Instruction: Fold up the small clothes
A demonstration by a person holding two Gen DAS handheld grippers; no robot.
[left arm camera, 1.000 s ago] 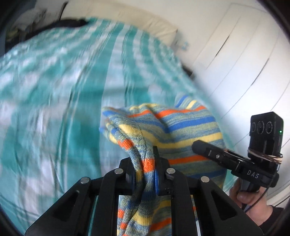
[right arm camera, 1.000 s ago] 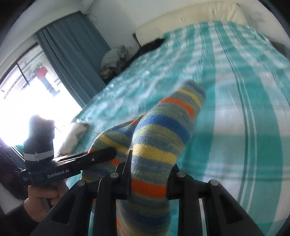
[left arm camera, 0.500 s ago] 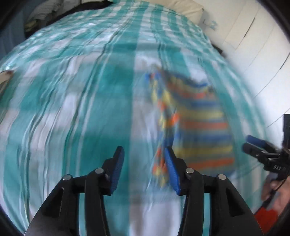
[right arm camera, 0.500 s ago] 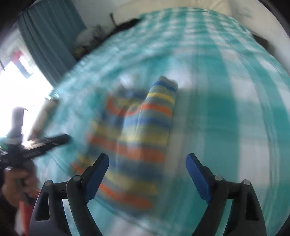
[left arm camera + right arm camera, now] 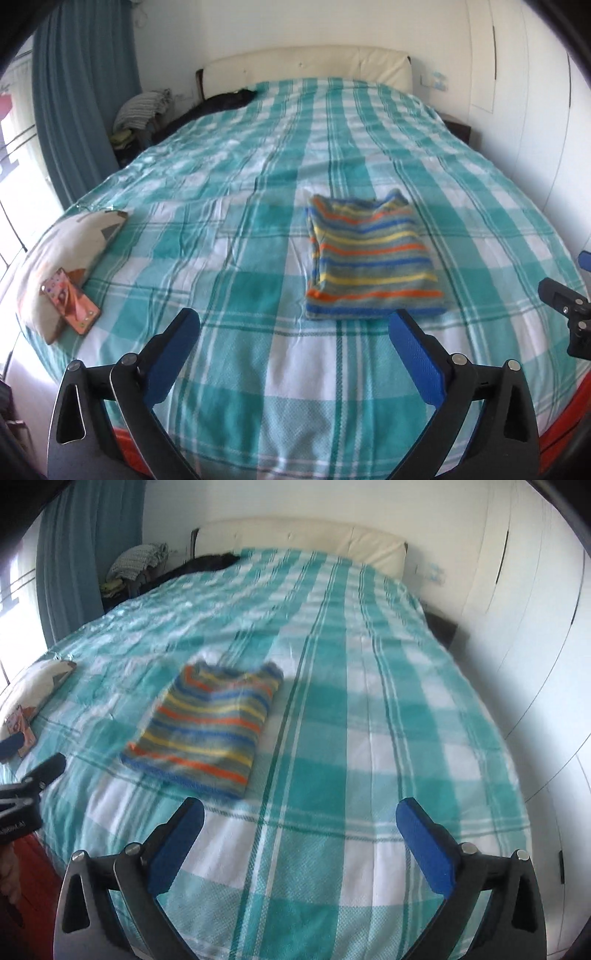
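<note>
A striped knit garment [image 5: 373, 258] [image 5: 207, 725] lies folded into a flat rectangle on the bed [image 5: 258, 206] [image 5: 369, 701], in bands of blue, orange, yellow and grey-green. Its stripes run across the bed's width. The long axis of the folded shape runs roughly from the foot of the bed toward the headboard [image 5: 306, 68]; from the right wrist camera it looks slightly skewed, its far end leaning to the right. The far edge is uneven, with two raised corners and a dip between them. The near edge is straighter and shows stacked layers.

The garment rests on a teal and white checked cover, in the near half of the bed, free of both grippers.

The left gripper [image 5: 293, 345] is above the cover just short of the garment's near edge, its blue-padded jaws spread wide apart with nothing between them. The right gripper [image 5: 299, 834] hangs to the right of the garment, jaws equally wide and empty.

Farther left, near the bed's edge, a pale cushion [image 5: 62, 251] carries a pink patterned phone [image 5: 70, 301]. A blue curtain [image 5: 74, 103] hangs beyond it, and white cupboard doors [image 5: 535, 627] line the right side.
</note>
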